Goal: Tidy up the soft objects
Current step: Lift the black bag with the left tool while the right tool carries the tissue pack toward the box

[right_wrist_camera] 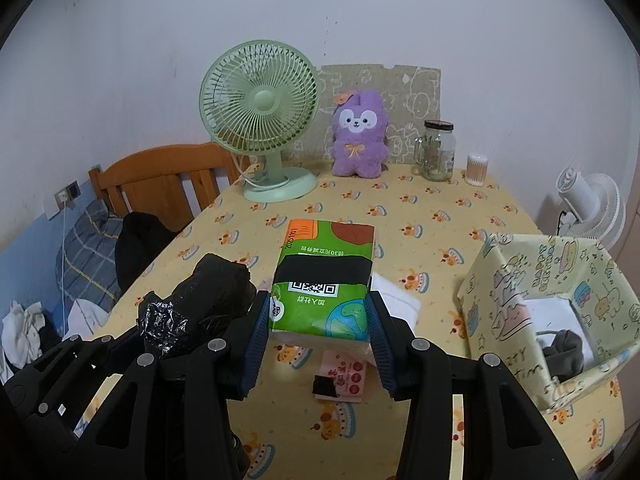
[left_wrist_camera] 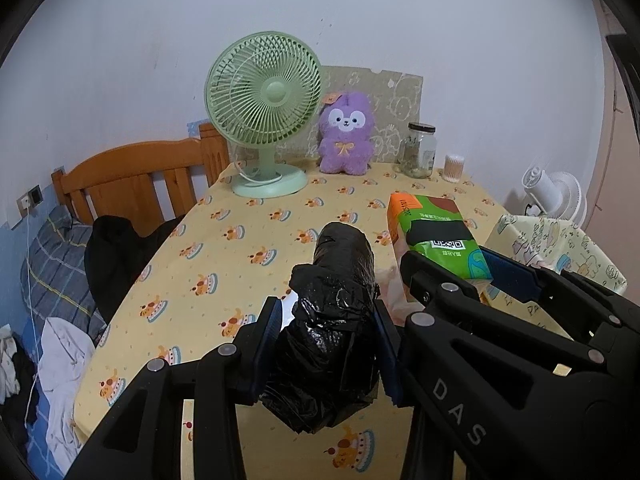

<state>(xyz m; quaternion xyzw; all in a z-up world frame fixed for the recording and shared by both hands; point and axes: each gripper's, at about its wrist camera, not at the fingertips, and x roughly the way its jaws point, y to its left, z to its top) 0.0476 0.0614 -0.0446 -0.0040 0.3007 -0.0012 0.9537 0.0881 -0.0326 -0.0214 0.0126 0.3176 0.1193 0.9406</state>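
On the tabletop [right_wrist_camera: 460,200], the biggest thing that matters to me is the open fabric box [right_wrist_camera: 560,304] at the right edge of my right wrist frame, with what looks like white and grey cloth already lying in its bottom. My right gripper [right_wrist_camera: 318,320] is the nearer one to it: it holds the green tissue pack [right_wrist_camera: 324,276] clear of the cloth, jaws pressed on the pack's two long sides, so its long axis runs straight ahead along the fingers. I judge the coming move to be a swing toward lower right, ending over that box's mouth. My left gripper [left_wrist_camera: 326,344] sits further left, closed around the black plastic-bag roll [left_wrist_camera: 340,300], which also points forward up the frame. A small pink packet [right_wrist_camera: 344,376] lies beneath the pack.
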